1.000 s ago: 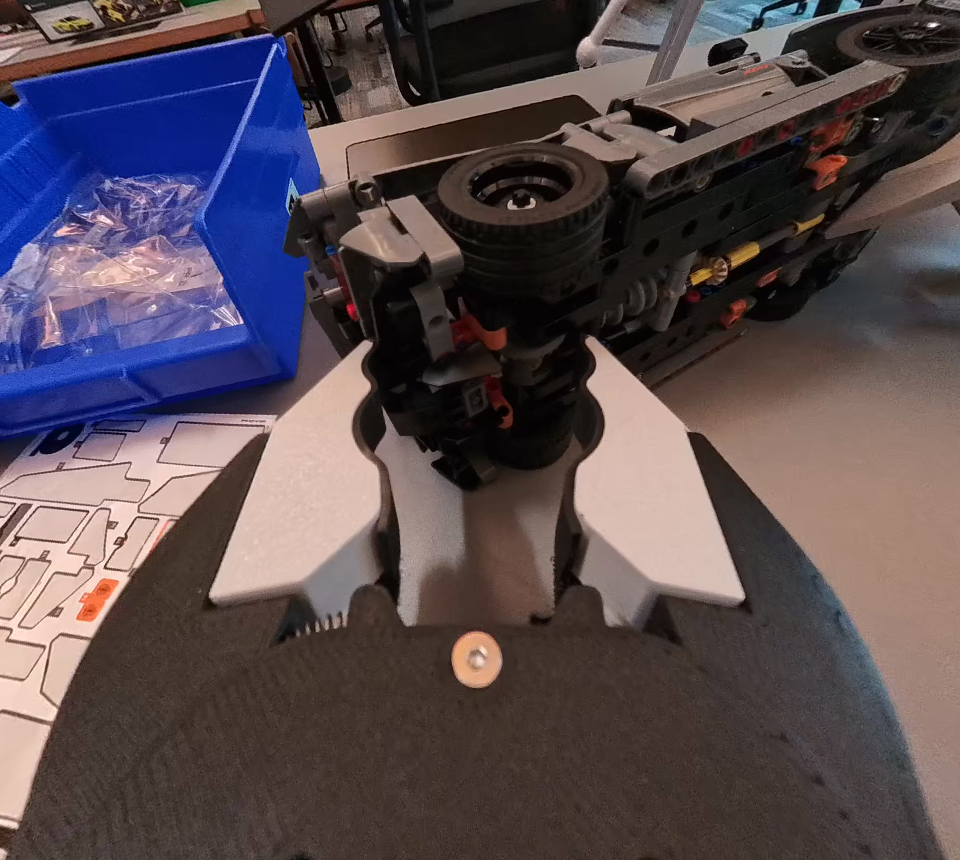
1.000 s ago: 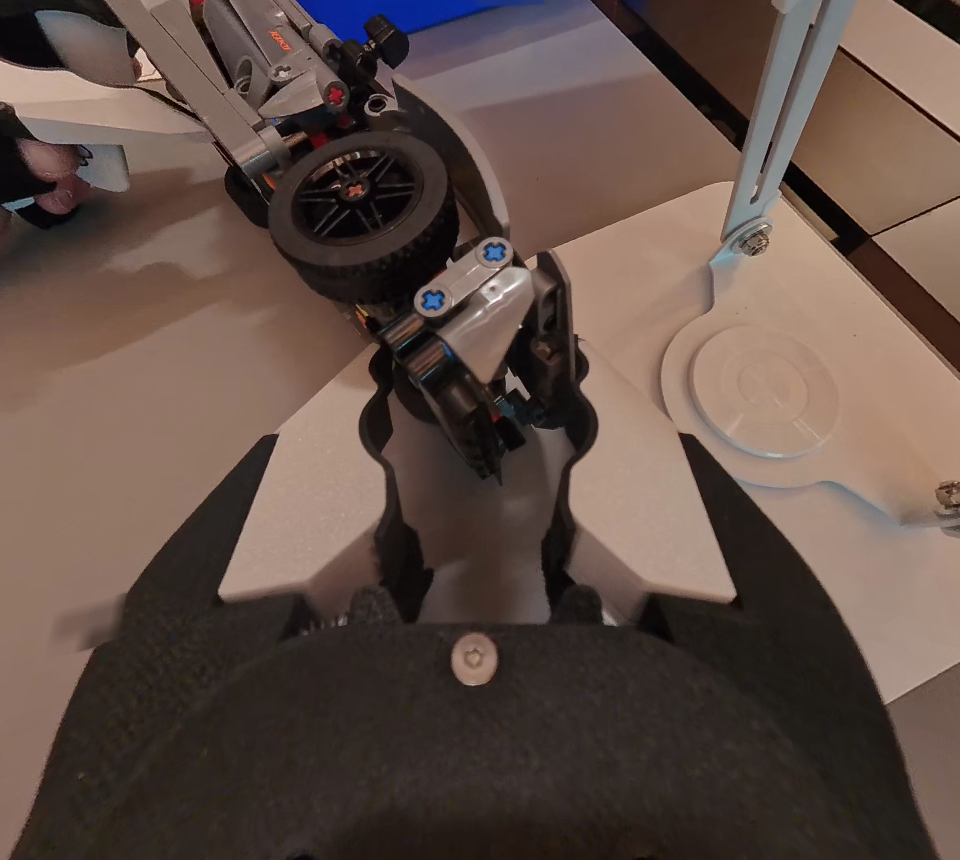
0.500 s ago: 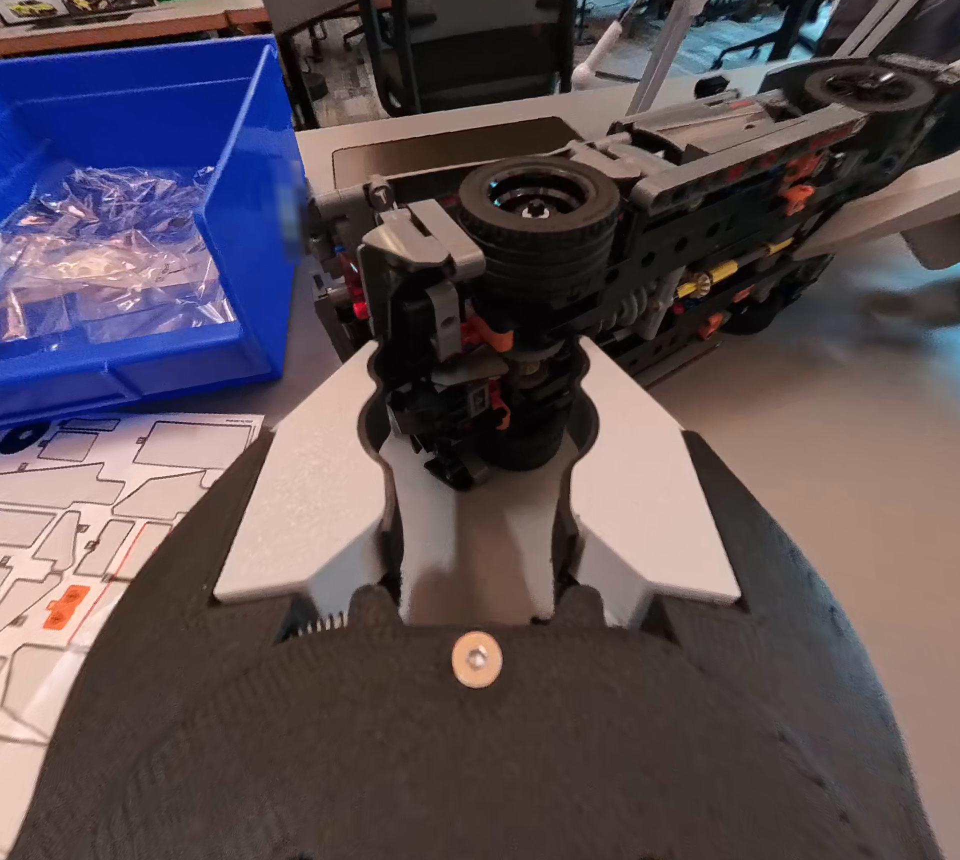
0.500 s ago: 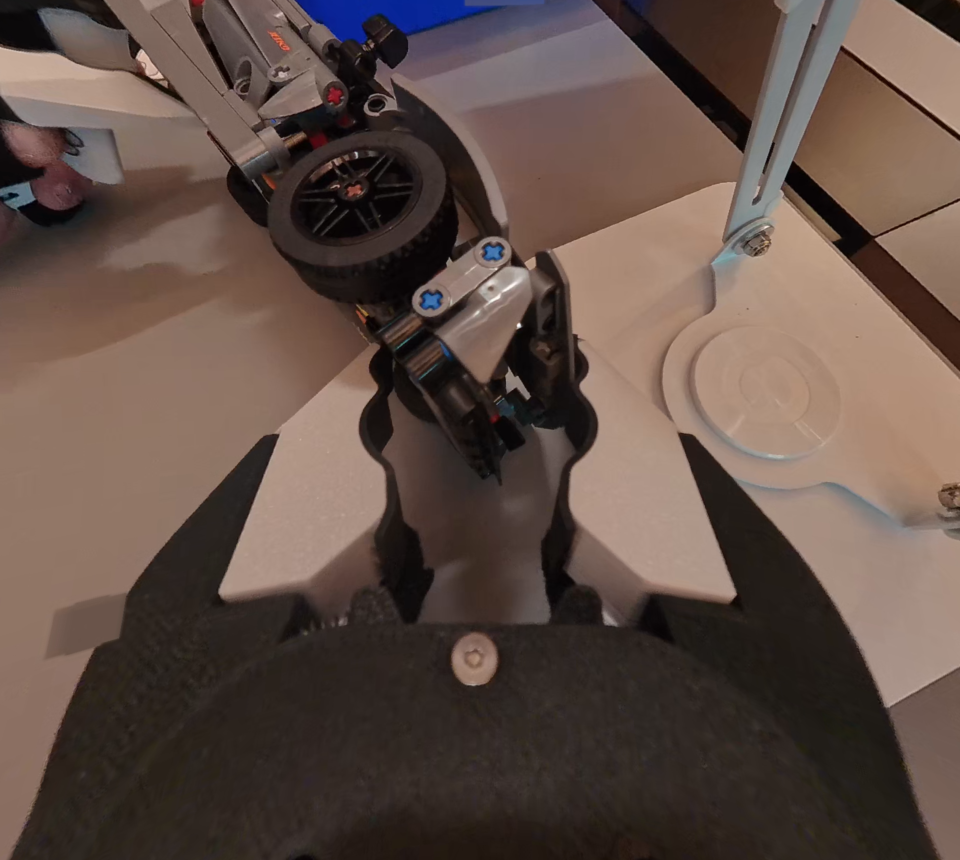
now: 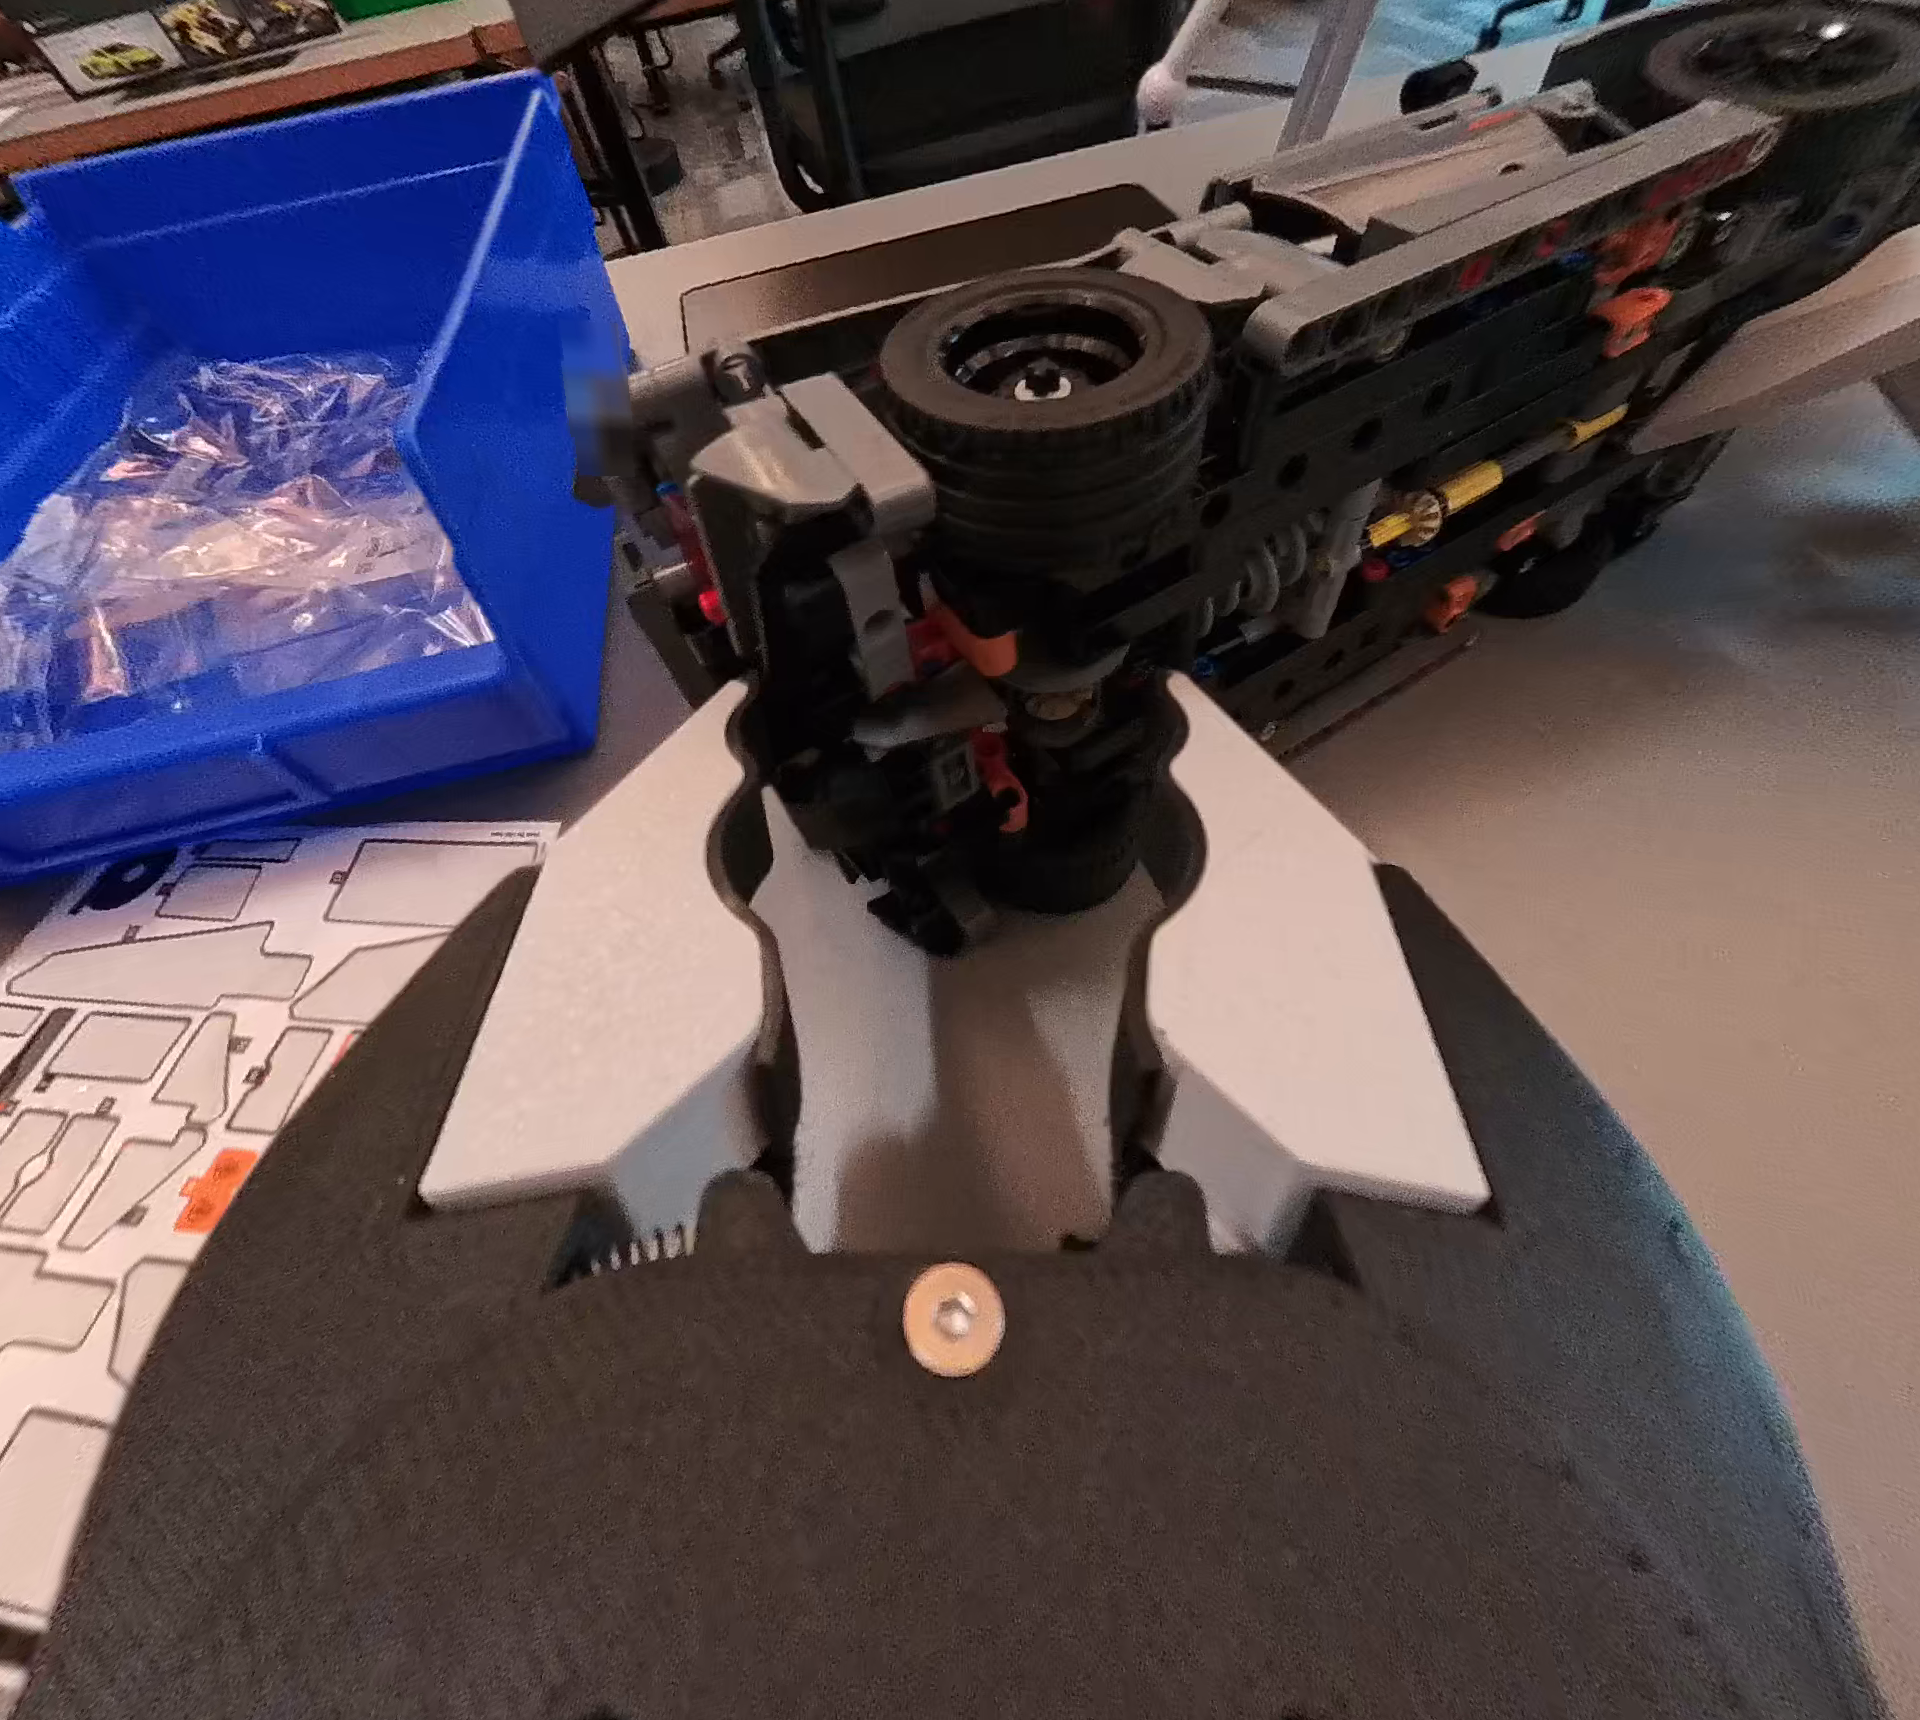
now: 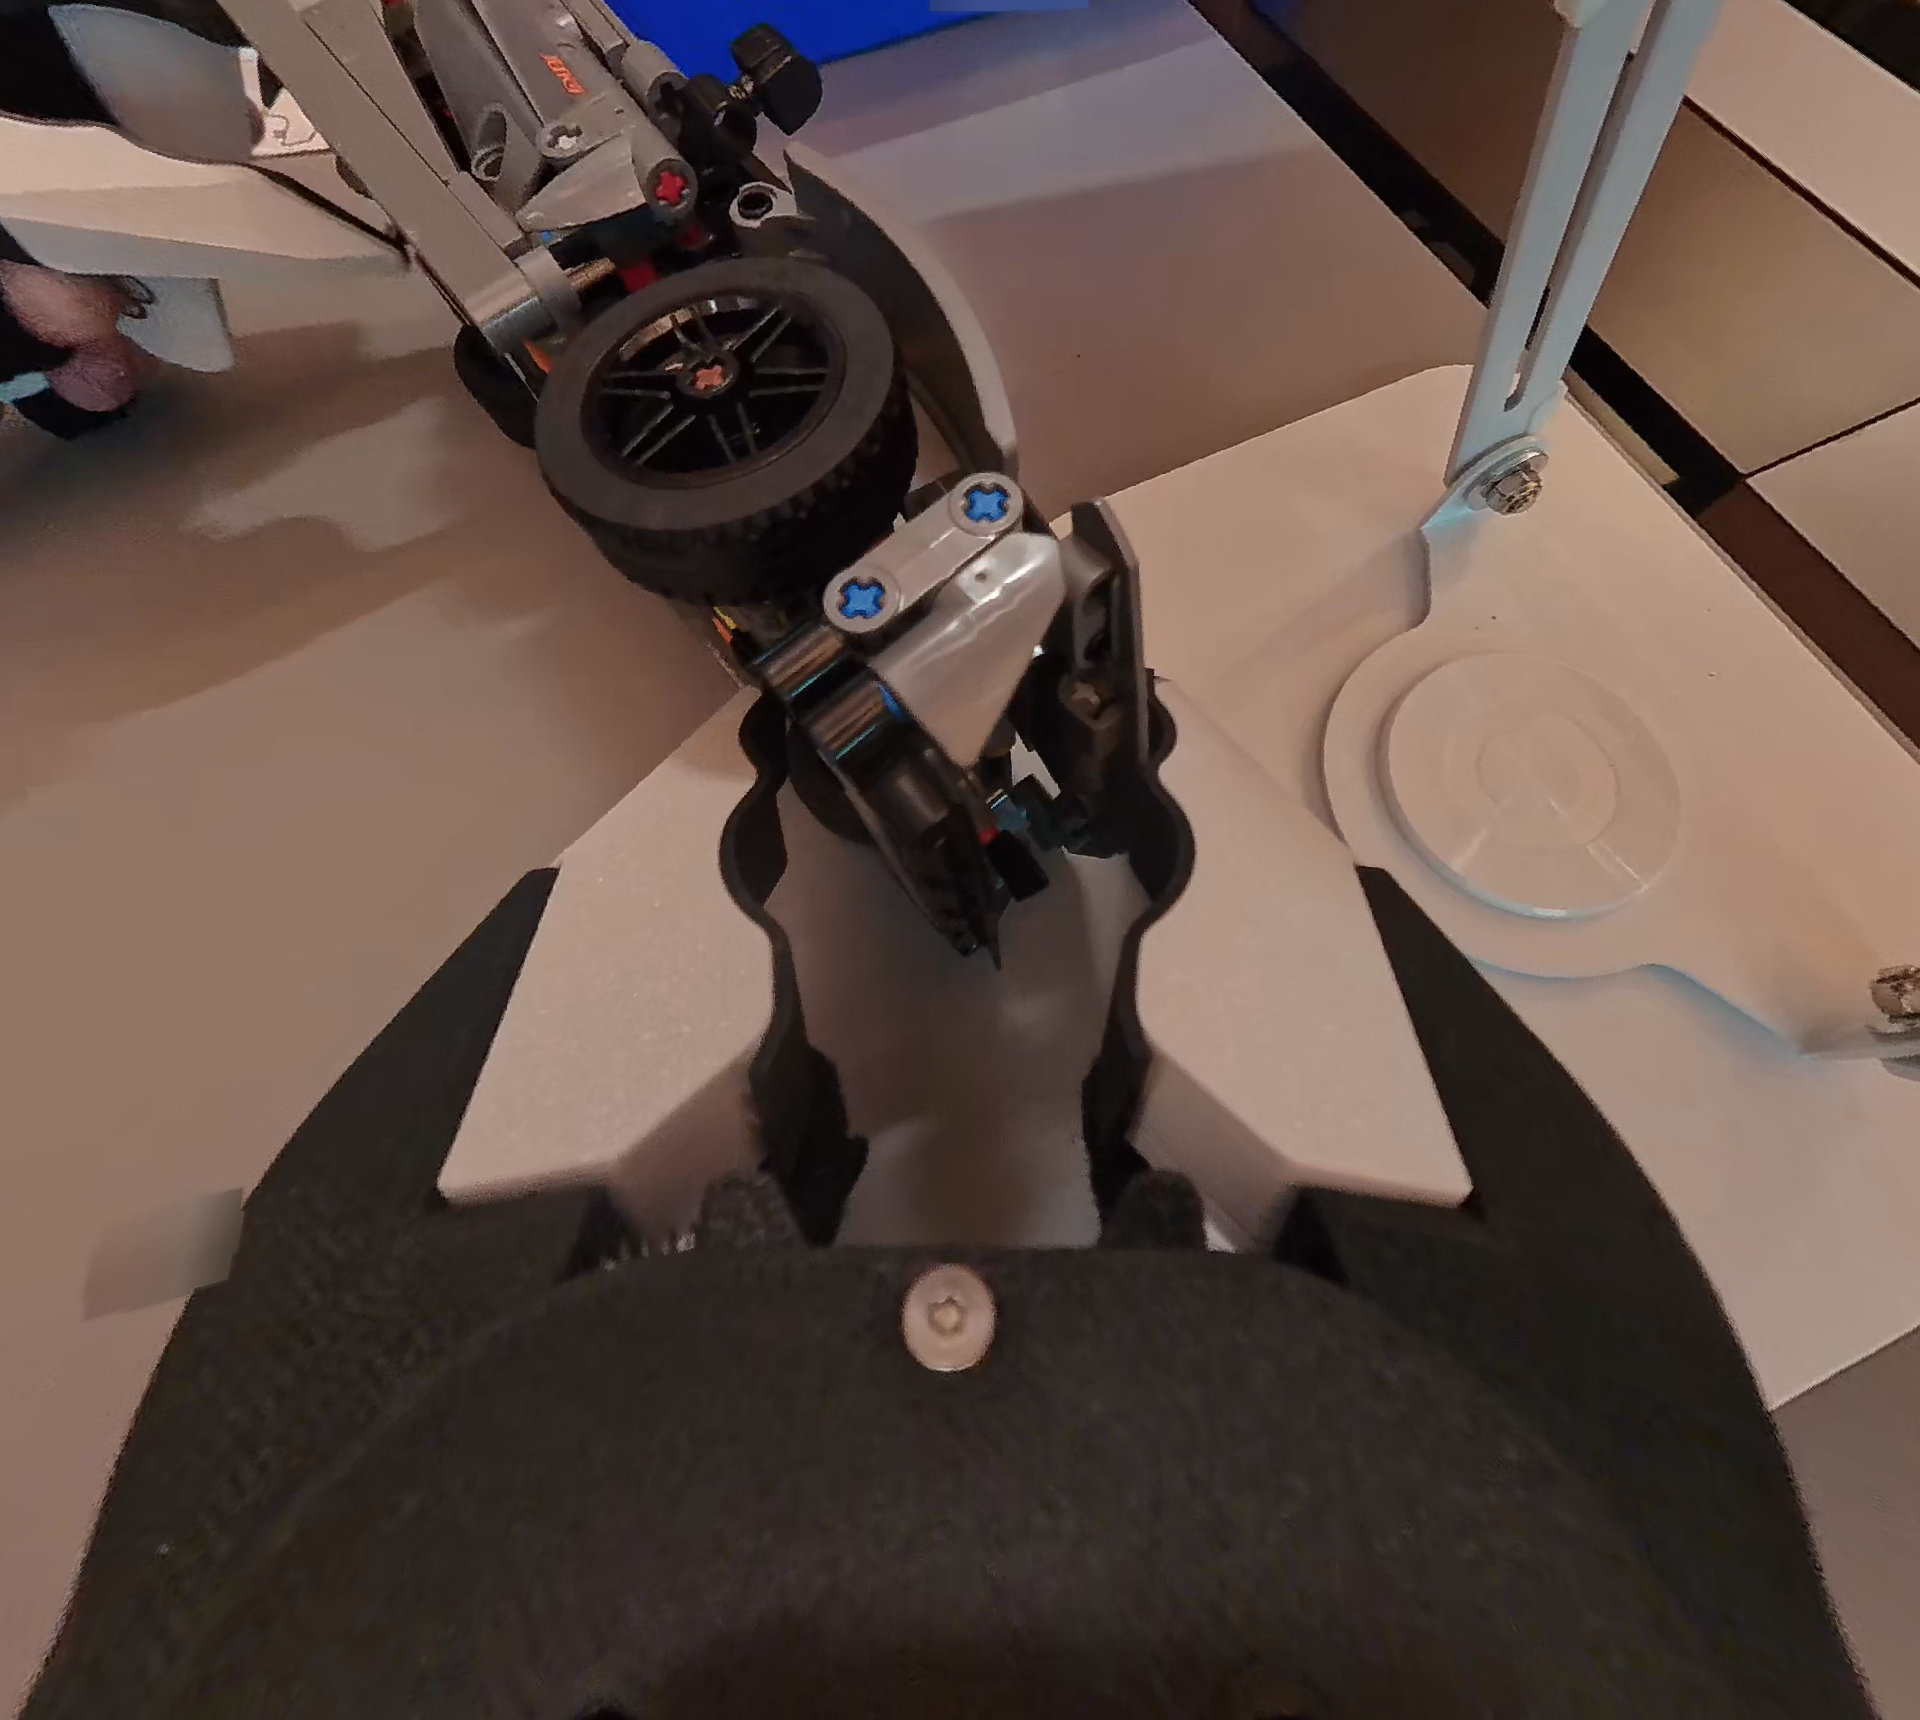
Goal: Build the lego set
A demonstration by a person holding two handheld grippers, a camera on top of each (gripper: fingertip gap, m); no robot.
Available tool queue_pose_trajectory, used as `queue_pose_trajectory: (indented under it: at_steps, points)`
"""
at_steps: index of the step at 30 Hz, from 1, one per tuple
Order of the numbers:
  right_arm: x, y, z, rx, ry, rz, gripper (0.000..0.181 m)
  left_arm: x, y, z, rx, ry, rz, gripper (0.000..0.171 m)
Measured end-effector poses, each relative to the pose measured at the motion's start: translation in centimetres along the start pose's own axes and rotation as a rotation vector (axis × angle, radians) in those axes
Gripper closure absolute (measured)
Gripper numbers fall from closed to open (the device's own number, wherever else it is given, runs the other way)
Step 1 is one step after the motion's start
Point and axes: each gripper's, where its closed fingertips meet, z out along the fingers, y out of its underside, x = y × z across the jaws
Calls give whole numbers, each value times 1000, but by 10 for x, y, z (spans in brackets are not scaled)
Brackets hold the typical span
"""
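A: Left gripper (image 5: 961,797)?
B: Jaws clamped on one end of the lego car (image 5: 1299,444); blue bin (image 5: 312,299) beyond, leftward.
A: Right gripper (image 6: 961,797)?
B: Jaws clamped on the car's other end, a wheel (image 6: 727,434) just past them.

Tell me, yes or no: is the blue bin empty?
No, the left wrist view shows crumpled clear plastic bags lying inside the blue bin.
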Motion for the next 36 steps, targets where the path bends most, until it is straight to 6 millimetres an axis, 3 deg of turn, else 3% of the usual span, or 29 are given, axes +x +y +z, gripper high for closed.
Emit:
queue_pose_trajectory:
  at_steps: [2,6,10,13,16,19,21,23,26,29,30,33,36]
  points:
    - [0,0,0,0,-1,0,117,-6,-3,-9,25,6,-42,96]
    - [0,0,0,0,-3,-2,117,-14,-31,-34,200,57,-132,87]
    - [0,0,0,2,-5,-1,117,-2,-47,-30,233,95,-101,81]
    - [0,0,0,1,-5,-2,117,-3,-43,-20,178,47,-18,91]
    - [-1,0,0,1,-11,-3,119,-7,-40,-17,182,87,-80,103]
    - [-2,0,1,1,-15,-5,121,-15,-40,-23,228,124,-147,129]
    - [-3,1,1,-3,-16,-7,121,-24,-39,-26,238,134,-190,138]
    - [-3,1,1,-2,-19,-4,121,-27,-41,-29,261,149,-202,136]
    - [-3,1,1,-2,-23,-3,121,-17,-55,-40,343,241,-175,108]
    - [-3,1,1,-2,-22,-2,121,-14,-52,-30,287,228,-128,89]
    - [-3,1,1,-1,-22,-2,121,-9,-49,-25,250,232,-95,88]
    - [-3,1,1,-1,-23,-1,121,-10,-42,-15,189,138,12,106]
    - [-3,1,2,-2,-24,-2,122,-11,-45,-14,214,164,-26,109]
